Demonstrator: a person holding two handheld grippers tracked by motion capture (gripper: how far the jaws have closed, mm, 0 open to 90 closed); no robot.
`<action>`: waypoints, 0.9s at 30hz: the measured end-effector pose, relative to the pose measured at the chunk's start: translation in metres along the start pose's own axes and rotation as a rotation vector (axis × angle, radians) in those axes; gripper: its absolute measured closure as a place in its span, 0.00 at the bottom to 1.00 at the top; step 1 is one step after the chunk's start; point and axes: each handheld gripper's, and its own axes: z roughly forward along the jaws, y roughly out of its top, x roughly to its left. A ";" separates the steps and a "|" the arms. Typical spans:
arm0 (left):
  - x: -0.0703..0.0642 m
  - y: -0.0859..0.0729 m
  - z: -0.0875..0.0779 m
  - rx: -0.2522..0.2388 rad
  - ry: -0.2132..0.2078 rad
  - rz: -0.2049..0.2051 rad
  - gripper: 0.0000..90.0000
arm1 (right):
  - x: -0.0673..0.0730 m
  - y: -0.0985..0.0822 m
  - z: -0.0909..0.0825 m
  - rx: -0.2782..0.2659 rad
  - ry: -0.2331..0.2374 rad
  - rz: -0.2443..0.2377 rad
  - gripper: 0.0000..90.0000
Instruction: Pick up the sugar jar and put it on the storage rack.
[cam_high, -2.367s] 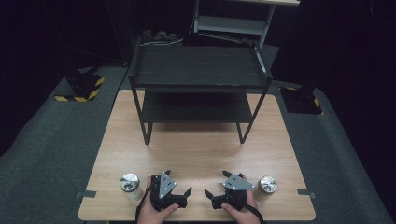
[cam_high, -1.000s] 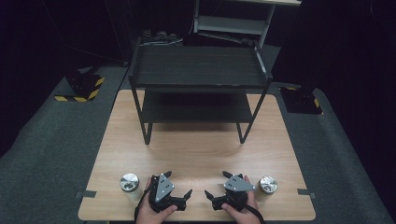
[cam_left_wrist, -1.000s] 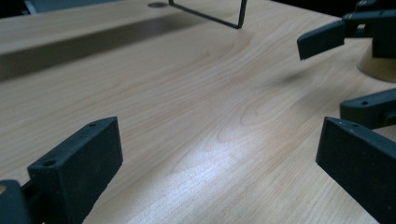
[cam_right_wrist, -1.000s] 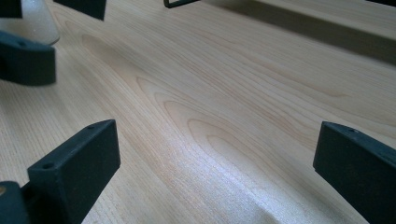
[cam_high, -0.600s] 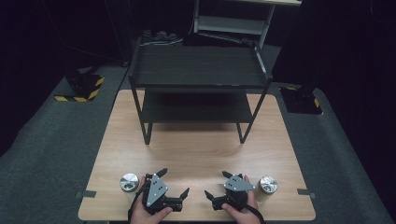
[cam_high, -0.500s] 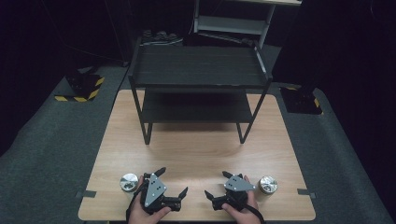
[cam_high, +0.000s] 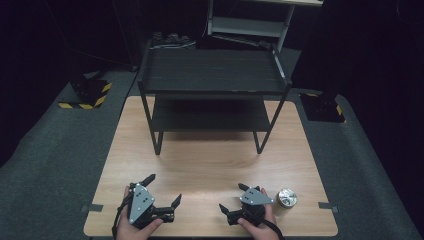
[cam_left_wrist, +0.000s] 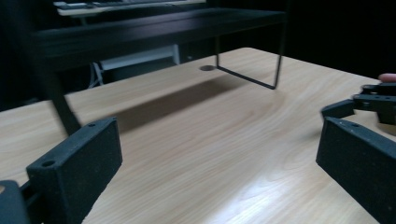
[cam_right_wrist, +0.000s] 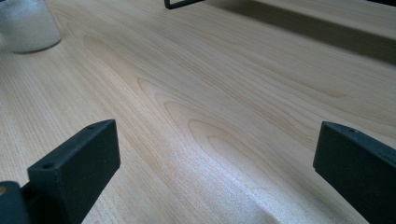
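My left gripper is held low over the table's front left, jaws wide open with nothing between them; in the left gripper view they frame bare wood. My right gripper rests at the front right, also open and empty, its jaws spread over bare wood. A silver-lidded jar stands just right of the right hand. In the right gripper view, a glass jar of white grains stands at the top left. The left hand and gripper cover the front-left spot in the high view.
A black two-tier wire rack stands at the back of the wooden table, its lower shelf in shadow; it also appears in the left gripper view. The other gripper shows at the right edge there. Grey carpet surrounds the table.
My left gripper has shifted left and now covers the place where a silver-lidded jar stood in the high view. The right gripper has stayed put.
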 end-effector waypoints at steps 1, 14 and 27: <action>0.001 0.000 -0.003 0.003 0.011 0.002 0.01 | 0.000 0.000 0.000 0.000 -0.001 0.000 0.01; 0.014 -0.028 -0.025 0.021 0.105 -0.008 0.01 | 0.000 0.000 0.000 -0.002 -0.005 0.004 0.01; 0.020 -0.062 -0.027 0.000 0.119 -0.055 0.01 | 0.002 -0.001 -0.001 -0.005 -0.011 0.006 0.01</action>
